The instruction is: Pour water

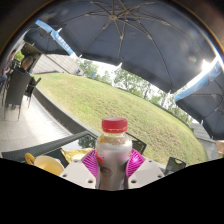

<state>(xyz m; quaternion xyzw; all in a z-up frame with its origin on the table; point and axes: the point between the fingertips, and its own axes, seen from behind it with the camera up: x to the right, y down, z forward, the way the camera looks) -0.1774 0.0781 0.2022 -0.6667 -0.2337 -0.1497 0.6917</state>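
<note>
Your tool has the bottle pinched between its two fingers: the pink pads press against both sides of the clear body, so the fingers are closed down to the width of the bottle and holding it. The bottle stands upright in the grip, its red cap uppermost and level with the far edge of the lawn.

Much of the bottle is hidden from you. Its lower part drops out of sight below the fingers, so you cannot see its base or whether it rests on anything. The water level inside is hard to read through the pale plastic.

Just to the left of the fingers sits something yellow, cut off low down and too blurred to name. Behind it a dark counter edge runs across, and a rounded pale shape beside the left pad is equally unclear. To the right of the bottle a dark object shows only its top.

Overhead, a large dark parasol covers most of the sky, with a second one at the right. Dark chairs stand on the paved strip at the left, well apart from the tool. Beyond the bottle the lawn lies open, backed by trees, so the widest free room lies straight ahead and above the cap.
</note>
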